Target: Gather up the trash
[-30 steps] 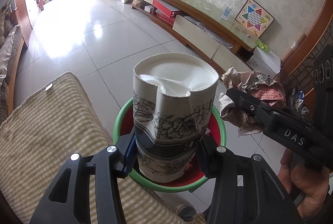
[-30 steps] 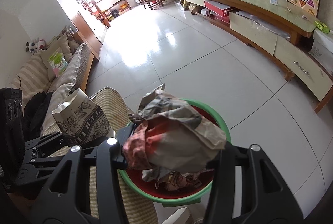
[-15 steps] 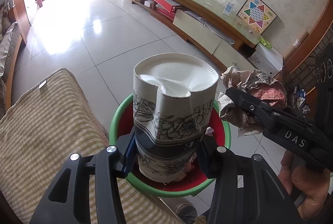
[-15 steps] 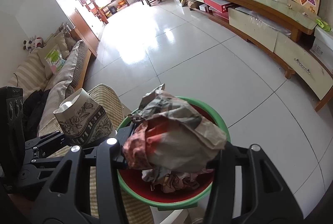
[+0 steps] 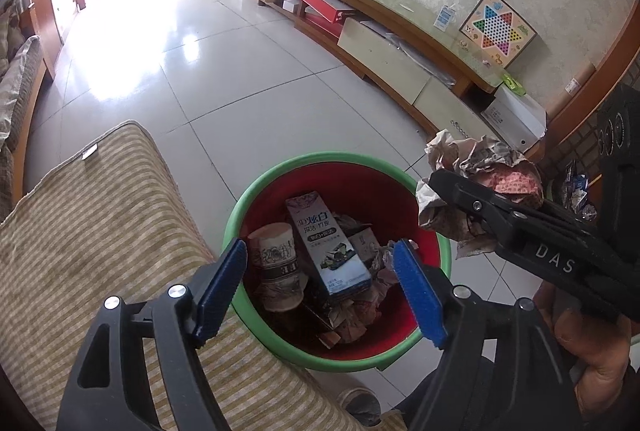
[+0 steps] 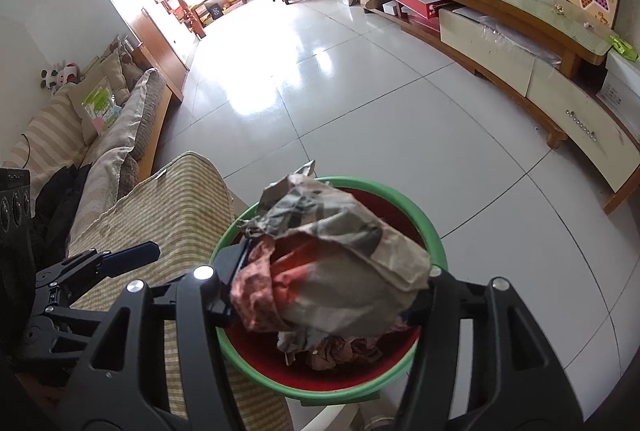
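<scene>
- L gripper [image 5: 320, 287] hangs over the bin [image 5: 280, 183]; jaws are spreading wide w/ nothing between the blue pads [image 5: 420, 295].
- Paper cup [image 5: 276, 263] w/ dark floral print lies inside the bin, left side, beside a carton [image 5: 328, 243].
- The carton leans upright near the bin's centre; printed w/ Chinese characters in white on a purple-to-blue face, small print not legible.
- R gripper [image 6: 332, 287] is over the bin rim; jaws are easing apart, but the crumpled paper wad [image 6: 336, 263] sits between them w/ both pads touching its sides.
- "DAS" in white letters reads on the R gripper's arm [image 5: 556, 263]; only the L view shows it.
- The L view also shows the hand [image 5: 584, 343] on the R gripper & the bin's contents: cup, carton, paper scraps.
- In the R view the wad hides most of the bin [image 6: 432, 231]; only scraps show at the near inside edge.
- The R view alone shows the L gripper [image 6: 100, 263] from the side, above the striped cushion [image 6: 168, 207] at the bin's left edge.
- A star-pattern game board [image 5: 498, 27] leans on the wall atop the long cabinet [image 5: 380, 51].
</scene>
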### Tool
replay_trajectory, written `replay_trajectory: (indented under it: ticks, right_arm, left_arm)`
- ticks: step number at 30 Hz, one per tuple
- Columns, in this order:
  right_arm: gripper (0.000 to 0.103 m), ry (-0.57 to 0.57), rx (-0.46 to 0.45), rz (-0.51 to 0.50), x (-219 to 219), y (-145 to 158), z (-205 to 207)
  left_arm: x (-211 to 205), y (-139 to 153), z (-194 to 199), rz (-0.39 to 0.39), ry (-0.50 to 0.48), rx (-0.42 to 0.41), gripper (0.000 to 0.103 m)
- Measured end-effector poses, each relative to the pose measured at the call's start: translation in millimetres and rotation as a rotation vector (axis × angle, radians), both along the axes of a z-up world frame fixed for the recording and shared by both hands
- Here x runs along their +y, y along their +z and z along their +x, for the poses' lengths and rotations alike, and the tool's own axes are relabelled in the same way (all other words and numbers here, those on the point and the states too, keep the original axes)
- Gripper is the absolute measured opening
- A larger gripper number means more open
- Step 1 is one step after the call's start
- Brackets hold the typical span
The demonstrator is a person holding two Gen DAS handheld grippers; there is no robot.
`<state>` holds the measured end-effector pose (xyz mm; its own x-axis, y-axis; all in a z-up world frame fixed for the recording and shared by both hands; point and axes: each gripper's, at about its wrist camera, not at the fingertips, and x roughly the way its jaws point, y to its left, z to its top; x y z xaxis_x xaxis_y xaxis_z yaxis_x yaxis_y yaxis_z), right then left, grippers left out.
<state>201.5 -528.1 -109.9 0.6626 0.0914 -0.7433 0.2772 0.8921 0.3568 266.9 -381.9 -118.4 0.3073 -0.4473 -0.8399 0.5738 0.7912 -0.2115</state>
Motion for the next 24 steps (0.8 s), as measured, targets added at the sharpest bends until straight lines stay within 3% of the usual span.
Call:
replay_trajectory:
  ticks: [3,4,10,13,24]
  right_arm:
    - [0.093,-0.014,-0.011,-0.015,0.4,3.1,-2.6]
    - [0.098,-0.022,-0.02,-0.023,0.5,5.5,-4.1]
    - [0.098,-0.03,-0.029,-0.023,0.3,9.7,-7.7]
    - [0.098,-0.047,-0.023,-0.032,1.1,11.3,-10.1]
    - [0.098,-0.037,-0.06,-0.092,38.4,46.8,-18.9]
  left_arm:
    - [5.7,1.9,-1.0,0.0,0.011,-0.007,0.073]
    - [7.5,3.0,-1.1,-0.002,0.015,-0.01,0.073]
    - [19.1,7.1,-0.5,-0.003,0.033,-0.018,0.077]
    - [25.4,10.5,-1.7,0.004,0.05,-0.035,0.095]
    - [72.3,31.5,-16.3,-0.011,0.102,-0.066,0.095]
